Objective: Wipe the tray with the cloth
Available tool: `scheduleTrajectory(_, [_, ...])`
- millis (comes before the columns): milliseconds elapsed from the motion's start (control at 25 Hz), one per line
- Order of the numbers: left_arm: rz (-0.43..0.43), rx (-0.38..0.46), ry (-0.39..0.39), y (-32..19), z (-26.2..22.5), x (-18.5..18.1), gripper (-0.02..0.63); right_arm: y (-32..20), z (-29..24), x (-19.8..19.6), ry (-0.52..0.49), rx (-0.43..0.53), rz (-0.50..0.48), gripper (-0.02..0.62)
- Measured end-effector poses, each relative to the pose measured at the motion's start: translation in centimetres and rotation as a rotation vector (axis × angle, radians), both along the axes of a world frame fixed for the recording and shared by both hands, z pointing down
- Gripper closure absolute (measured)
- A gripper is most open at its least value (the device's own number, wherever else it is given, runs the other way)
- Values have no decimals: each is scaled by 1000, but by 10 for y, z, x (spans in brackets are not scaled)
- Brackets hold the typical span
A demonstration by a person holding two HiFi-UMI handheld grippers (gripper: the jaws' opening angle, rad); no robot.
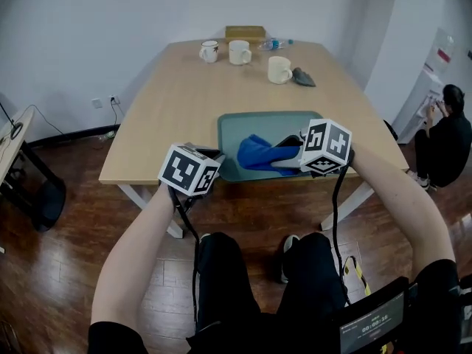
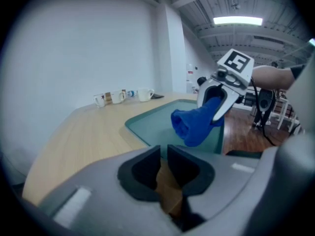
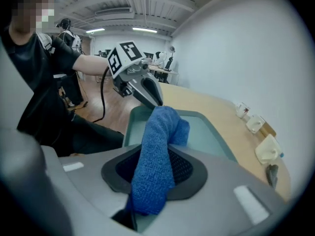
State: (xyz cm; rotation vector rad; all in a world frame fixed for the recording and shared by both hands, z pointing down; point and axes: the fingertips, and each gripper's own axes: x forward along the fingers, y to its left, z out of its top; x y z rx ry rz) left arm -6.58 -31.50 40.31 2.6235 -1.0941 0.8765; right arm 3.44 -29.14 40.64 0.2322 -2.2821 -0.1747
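A teal tray [image 1: 247, 127] lies at the near edge of the wooden table [image 1: 169, 109]. A blue cloth [image 1: 258, 153] hangs bunched over the tray's front half. My right gripper [image 1: 286, 161] is shut on the cloth; in the right gripper view the cloth [image 3: 155, 156] runs out between the jaws of the right gripper [image 3: 155, 168] and over the tray [image 3: 209, 136]. My left gripper [image 1: 212, 155] sits at the tray's front left corner, shut with nothing in it. From the left gripper view, the left gripper [image 2: 164, 168] points toward the tray [image 2: 152, 124] and the cloth [image 2: 194, 124].
At the table's far end stand three white mugs [image 1: 209, 51] [image 1: 239, 52] [image 1: 279, 70], a dark grey rag [image 1: 303, 77], a plastic bottle [image 1: 271, 44] and a brown box [image 1: 245, 32]. A person [image 1: 442, 135] sits off to the right of the table.
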Motion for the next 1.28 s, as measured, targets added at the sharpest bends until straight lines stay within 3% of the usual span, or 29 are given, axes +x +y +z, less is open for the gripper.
scheduleTrajectory(280, [23, -39, 10, 4, 8, 6, 559, 45, 1, -2, -6, -84, -46, 483])
scheduleTrajectory(560, [12, -37, 4, 4, 3, 3, 560, 32, -4, -2, -40, -5, -71, 483])
scheduleTrajectory(720, [-2, -10, -10, 6, -2, -2, 562, -12, -17, 17, -53, 70, -11, 483])
scheduleTrajectory(1040, [11, -12, -1, 3, -6, -1, 563, -128, -16, 87, 30, 200, 197, 483])
scheduleTrajectory(1280, [10, -20, 3, 1, -4, -1, 563, -143, -8, 93, -3, 176, 221, 483])
